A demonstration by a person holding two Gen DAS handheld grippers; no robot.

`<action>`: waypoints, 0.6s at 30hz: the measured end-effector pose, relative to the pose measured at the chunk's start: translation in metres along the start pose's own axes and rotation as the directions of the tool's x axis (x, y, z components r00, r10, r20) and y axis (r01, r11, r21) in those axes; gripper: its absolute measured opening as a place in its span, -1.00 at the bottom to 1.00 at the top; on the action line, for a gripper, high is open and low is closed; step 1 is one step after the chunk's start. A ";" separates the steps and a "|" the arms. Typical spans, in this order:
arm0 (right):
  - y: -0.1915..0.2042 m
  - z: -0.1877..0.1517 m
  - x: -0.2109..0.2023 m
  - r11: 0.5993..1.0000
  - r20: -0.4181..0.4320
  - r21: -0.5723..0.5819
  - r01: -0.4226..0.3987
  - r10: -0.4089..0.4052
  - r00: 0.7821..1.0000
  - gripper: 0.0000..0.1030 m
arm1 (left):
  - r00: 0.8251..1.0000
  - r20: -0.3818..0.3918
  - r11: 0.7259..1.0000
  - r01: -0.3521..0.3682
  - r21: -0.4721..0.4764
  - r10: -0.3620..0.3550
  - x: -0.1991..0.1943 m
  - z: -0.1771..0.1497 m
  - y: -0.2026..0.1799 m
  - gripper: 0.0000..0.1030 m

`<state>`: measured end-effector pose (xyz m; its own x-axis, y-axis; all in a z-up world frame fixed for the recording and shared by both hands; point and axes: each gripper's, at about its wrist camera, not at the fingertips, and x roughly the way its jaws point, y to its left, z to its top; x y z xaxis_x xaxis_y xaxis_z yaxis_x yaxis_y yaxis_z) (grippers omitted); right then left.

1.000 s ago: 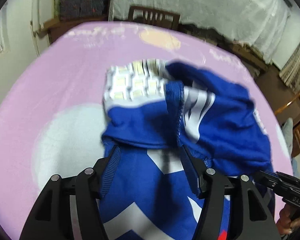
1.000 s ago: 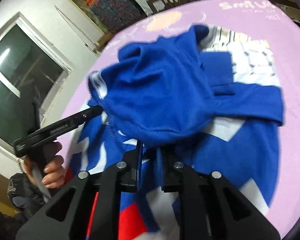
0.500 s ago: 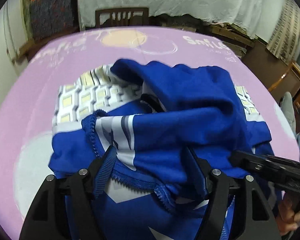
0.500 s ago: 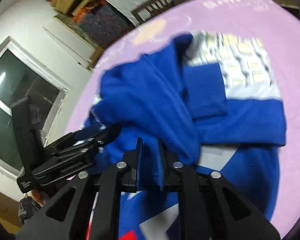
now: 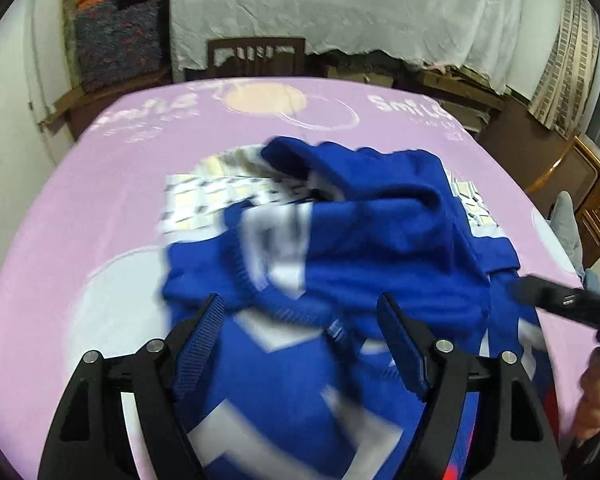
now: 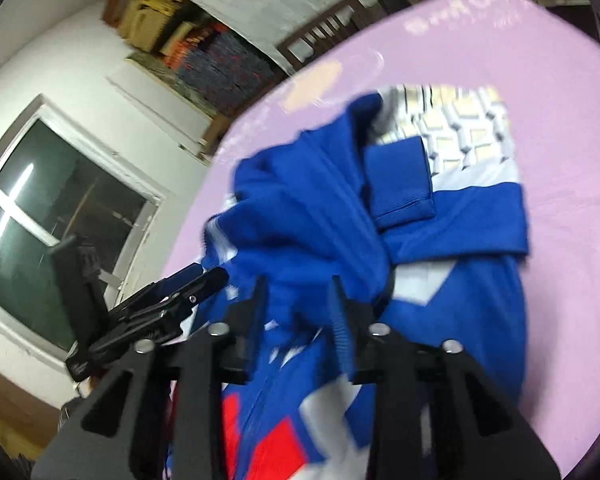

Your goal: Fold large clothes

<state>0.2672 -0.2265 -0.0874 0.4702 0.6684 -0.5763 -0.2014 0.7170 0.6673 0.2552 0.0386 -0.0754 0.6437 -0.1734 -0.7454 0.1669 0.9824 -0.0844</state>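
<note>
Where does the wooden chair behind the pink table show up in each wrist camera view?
Left wrist: the wooden chair sits top centre, beyond the pink table.
Right wrist: the chair is top centre-right, tilted, past the table's far edge.
Shared landmark: the blue garment, bunched mid-table.

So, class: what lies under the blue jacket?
Under the blue jacket lies a pink cloth with white print; the middle of that cloth, beneath the garment, is covered.
</note>
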 end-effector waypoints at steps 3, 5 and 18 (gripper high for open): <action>0.012 -0.021 -0.031 1.000 0.004 -0.026 0.000 0.000 1.000 -0.25 | 1.000 -0.007 0.999 0.013 -0.037 -0.014 -0.027 -0.022 0.017 0.54; 0.015 -0.033 -0.046 0.999 0.003 -0.034 0.009 -0.009 1.000 -0.22 | 1.000 -0.017 0.998 0.018 -0.063 -0.019 -0.040 -0.037 0.027 0.54; -0.030 -0.074 -0.089 0.995 0.033 0.069 0.079 -0.081 0.996 -0.08 | 0.994 -0.058 0.982 0.082 -0.170 -0.093 -0.047 -0.065 0.071 0.52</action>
<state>0.1680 -0.2928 -0.0911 0.5129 0.6013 -0.6127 -0.1039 0.7519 0.6510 0.1882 0.1212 -0.0892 0.5807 -0.2598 -0.7716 0.0894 0.9623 -0.2568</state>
